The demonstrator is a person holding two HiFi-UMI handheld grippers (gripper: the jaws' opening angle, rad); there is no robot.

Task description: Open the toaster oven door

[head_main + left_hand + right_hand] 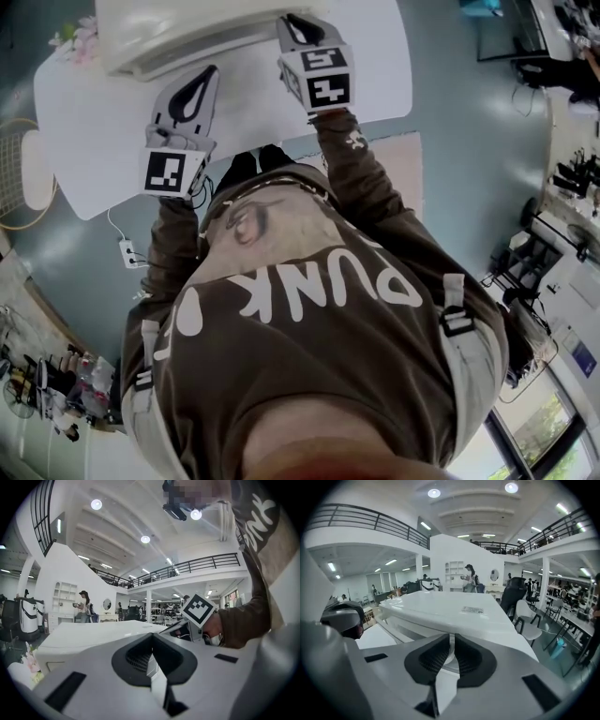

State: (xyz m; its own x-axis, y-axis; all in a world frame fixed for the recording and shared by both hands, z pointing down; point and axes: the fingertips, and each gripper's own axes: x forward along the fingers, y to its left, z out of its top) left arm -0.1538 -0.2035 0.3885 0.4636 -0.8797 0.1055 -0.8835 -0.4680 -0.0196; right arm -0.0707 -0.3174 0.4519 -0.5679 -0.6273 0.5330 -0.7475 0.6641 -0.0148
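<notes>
Two grippers are at the white toaster oven [187, 28], which sits at the far edge of the white table [84, 131]. Its door looks shut and the inside is not visible from any view.

The left gripper [208, 75] has its jaws fully together with nothing between them. It sits just in front of the oven's lower front edge; contact is unclear.

The right gripper [292, 22] has its jaws narrow, clamped on a thin white piece at the right end of the door handle [206, 49]. In the right gripper view that white strip shows in the slit between the pads [436, 660], with the oven top and its label right ahead.

Pink flowers [80, 42] lie at the table's left corner.
</notes>
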